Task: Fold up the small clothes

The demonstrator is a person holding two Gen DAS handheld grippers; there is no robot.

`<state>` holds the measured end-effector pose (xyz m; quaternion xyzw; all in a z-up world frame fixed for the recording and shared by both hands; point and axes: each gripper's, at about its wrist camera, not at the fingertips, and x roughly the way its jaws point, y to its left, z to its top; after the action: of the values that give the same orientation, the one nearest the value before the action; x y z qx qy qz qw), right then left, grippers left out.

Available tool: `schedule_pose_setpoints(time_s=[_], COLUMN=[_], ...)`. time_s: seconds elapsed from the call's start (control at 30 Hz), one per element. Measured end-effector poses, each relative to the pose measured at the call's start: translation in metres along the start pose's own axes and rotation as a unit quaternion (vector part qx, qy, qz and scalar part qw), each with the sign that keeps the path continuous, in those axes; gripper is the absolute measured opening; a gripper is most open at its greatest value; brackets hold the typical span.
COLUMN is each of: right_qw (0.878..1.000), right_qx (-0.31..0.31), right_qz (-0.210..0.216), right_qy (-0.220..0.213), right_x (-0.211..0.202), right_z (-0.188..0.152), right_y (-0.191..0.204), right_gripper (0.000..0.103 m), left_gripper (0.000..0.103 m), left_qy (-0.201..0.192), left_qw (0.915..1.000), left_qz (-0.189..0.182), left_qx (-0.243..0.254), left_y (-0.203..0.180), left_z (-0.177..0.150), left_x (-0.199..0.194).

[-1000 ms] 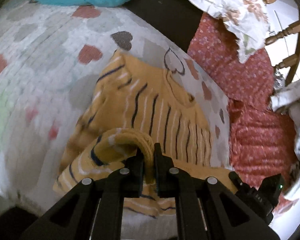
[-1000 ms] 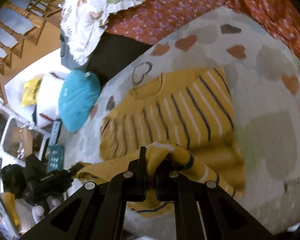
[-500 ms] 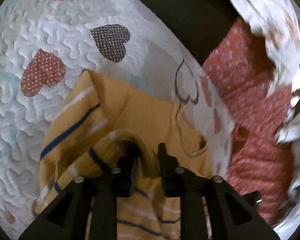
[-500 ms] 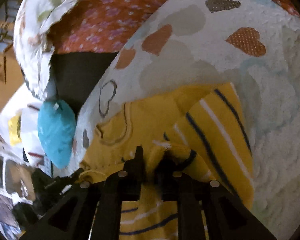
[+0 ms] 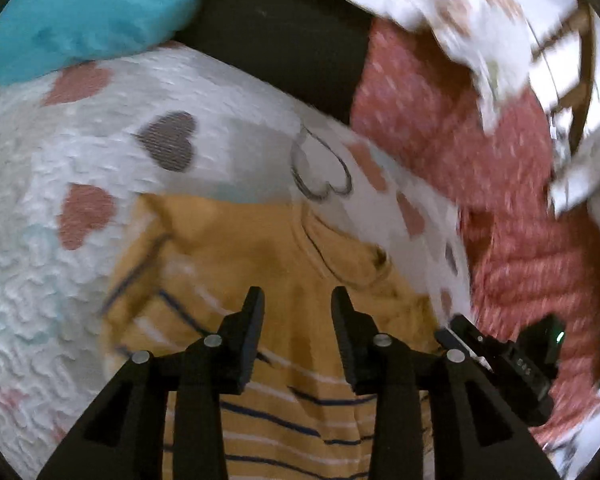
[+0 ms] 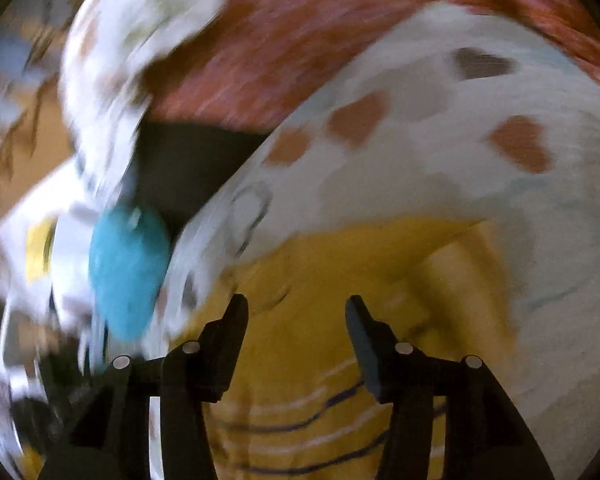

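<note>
While both views are blurred, the left gripper (image 5: 297, 300) shows its two fingers spread apart with nothing between them, poised over the yellow striped top (image 5: 284, 264). The right gripper (image 6: 296, 312) is likewise wide open and empty above the same garment (image 6: 312, 280). That top lies on a white blanket (image 5: 28, 272) patterned with hearts, its plain yellow upper part and neckline turned away from the grippers, its navy and white stripes nearest them. One striped edge is folded over on the left side of the left wrist view. A teal cushion (image 5: 80, 12) sits at the blanket's far edge, and a red floral cloth (image 5: 440, 128) lies beside the blanket. A white flowered fabric (image 5: 440, 4) overlaps that red cloth.
</note>
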<state>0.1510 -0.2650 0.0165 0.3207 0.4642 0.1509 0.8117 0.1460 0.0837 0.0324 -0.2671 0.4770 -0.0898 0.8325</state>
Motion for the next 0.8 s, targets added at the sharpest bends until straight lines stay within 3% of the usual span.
schedule_pose_setpoints(time_s=[0.1,0.17,0.23,0.4,0.5,0.57,0.7,0.8], right_qw=[0.997,0.996,0.997,0.995,0.994,0.993,0.99,0.986], right_qx=[-0.039,-0.039,-0.019,0.034,0.068,0.072,0.055,0.064], right_qz=[0.007,-0.021,-0.04,-0.095,-0.089,-0.091,-0.118,-0.14], right_qy=[0.063,0.072,0.058,-0.003,-0.013,-0.021,-0.046,-0.057], right_x=[0.033,0.046,0.047,0.023,0.01,0.001,-0.023,-0.045], right_z=[-0.018,-0.022,-0.018,0.005,0.011,0.012,0.011,0.003], right_y=[0.016,0.009,-0.006,-0.035,-0.047,-0.047,-0.047,-0.061], right_gripper=[0.055,0.054,0.053,0.053,0.054,0.055,0.058,0.058], left_gripper=[0.034,0.031,0.021,0.021,0.021,0.025,0.043,0.046], left_qy=[0.033,0.049,0.055,0.061,0.057,0.036,-0.008,-0.023], left_qw=[0.9979,0.9948,0.9939,0.9936,0.9907,0.9906,0.99,0.9858], left_qz=[0.057,0.081,0.07,0.049,0.02,0.022,0.052,0.07], left_qx=[-0.002,-0.038,-0.065,-0.082,-0.122,-0.13,-0.131,-0.151], left_y=[0.006,0.027,0.042,0.055,0.066,0.066,0.079,0.097], left_z=[0.003,0.008,0.011,0.012,0.011,0.012,0.006,-0.007], left_x=[0.037,0.054,0.057,0.049,0.037,0.021,-0.021,-0.045])
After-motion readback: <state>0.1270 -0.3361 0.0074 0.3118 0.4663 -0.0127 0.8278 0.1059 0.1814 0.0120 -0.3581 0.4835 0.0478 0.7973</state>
